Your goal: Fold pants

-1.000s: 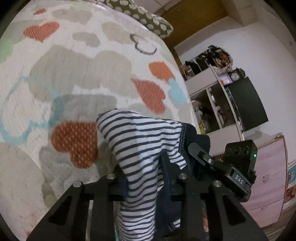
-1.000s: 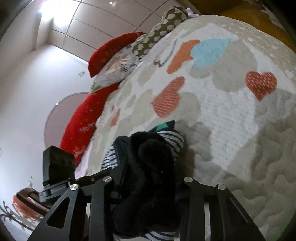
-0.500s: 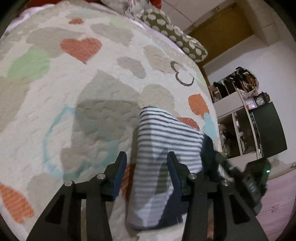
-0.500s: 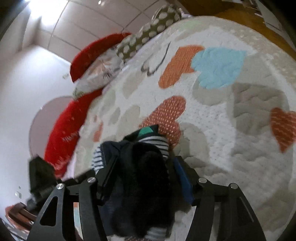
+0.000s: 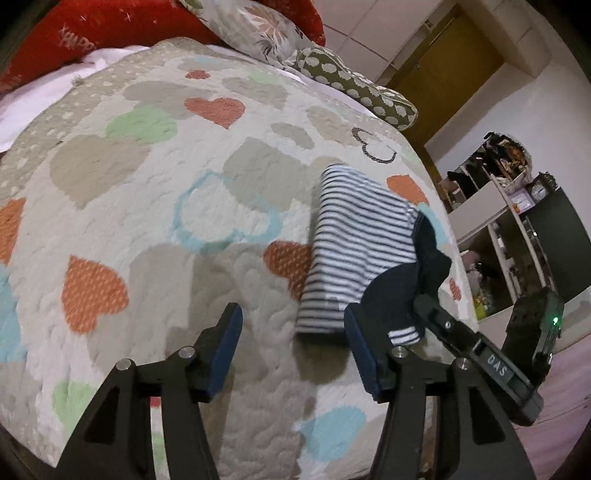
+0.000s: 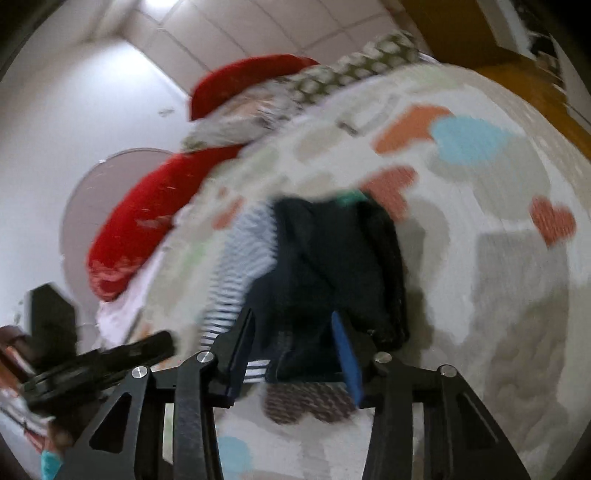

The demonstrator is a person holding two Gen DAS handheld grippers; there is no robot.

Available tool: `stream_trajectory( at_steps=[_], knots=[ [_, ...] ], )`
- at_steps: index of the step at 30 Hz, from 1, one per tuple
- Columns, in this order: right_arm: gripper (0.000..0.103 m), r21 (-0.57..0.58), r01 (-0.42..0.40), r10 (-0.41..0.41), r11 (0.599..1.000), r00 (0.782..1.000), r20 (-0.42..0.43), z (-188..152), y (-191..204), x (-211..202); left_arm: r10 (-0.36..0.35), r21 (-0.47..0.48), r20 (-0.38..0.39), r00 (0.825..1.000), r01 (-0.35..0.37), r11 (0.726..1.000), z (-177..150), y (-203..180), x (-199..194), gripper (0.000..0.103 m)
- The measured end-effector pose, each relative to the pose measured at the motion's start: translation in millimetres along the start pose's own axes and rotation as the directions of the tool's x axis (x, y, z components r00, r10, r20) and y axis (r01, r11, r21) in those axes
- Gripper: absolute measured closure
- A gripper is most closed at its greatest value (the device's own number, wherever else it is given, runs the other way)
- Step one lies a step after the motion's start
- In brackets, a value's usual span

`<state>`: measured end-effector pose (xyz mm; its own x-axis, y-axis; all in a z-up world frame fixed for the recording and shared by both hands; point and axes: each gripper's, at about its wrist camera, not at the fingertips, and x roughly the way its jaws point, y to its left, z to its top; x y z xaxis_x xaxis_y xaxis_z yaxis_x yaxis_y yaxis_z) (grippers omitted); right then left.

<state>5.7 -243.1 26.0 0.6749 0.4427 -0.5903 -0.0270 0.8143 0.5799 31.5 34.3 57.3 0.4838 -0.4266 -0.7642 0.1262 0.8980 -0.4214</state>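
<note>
**Quilted bed, folded pants, two grippers**

Quilted cream bedspread (image 5: 155,206) with coloured hearts fills both views; red and patterned pillows (image 5: 258,33) line its far edge. The pants (image 5: 354,251), a folded striped and navy bundle, lie on it. The left gripper (image 5: 291,343) is opening, nothing between its fingers, pants just beyond. The right gripper (image 6: 291,350) is closing around the navy end; contact is blurred.
</note>
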Motion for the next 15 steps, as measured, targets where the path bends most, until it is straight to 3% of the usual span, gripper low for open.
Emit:
stream_trajectory(
  at_steps=[4,9,12,15],
  knots=[
    [0.057,-0.037,0.030,-0.030,0.999,1.000,-0.001,1,9,-3,0.017,0.003,0.016,1.000,-0.017,1.000,-10,1,-8,0.043],
    [0.056,-0.052,0.012,-0.007,0.999,0.995,0.104,28,22,-25,-0.001,0.018,0.027,1.000,0.000,1.000,-16,-3,-16,0.042],
    [0.054,-0.012,-0.032,0.033,0.999,0.995,0.090,50,19,-15,-0.015,0.021,0.025,1.000,0.014,1.000,-19,-6,-18,0.042],
    [0.053,0.046,0.017,-0.019,0.999,0.999,0.028,63,0,19,-0.017,0.030,0.024,1.000,0.017,0.999,-22,-8,-19,0.041]
  ],
)
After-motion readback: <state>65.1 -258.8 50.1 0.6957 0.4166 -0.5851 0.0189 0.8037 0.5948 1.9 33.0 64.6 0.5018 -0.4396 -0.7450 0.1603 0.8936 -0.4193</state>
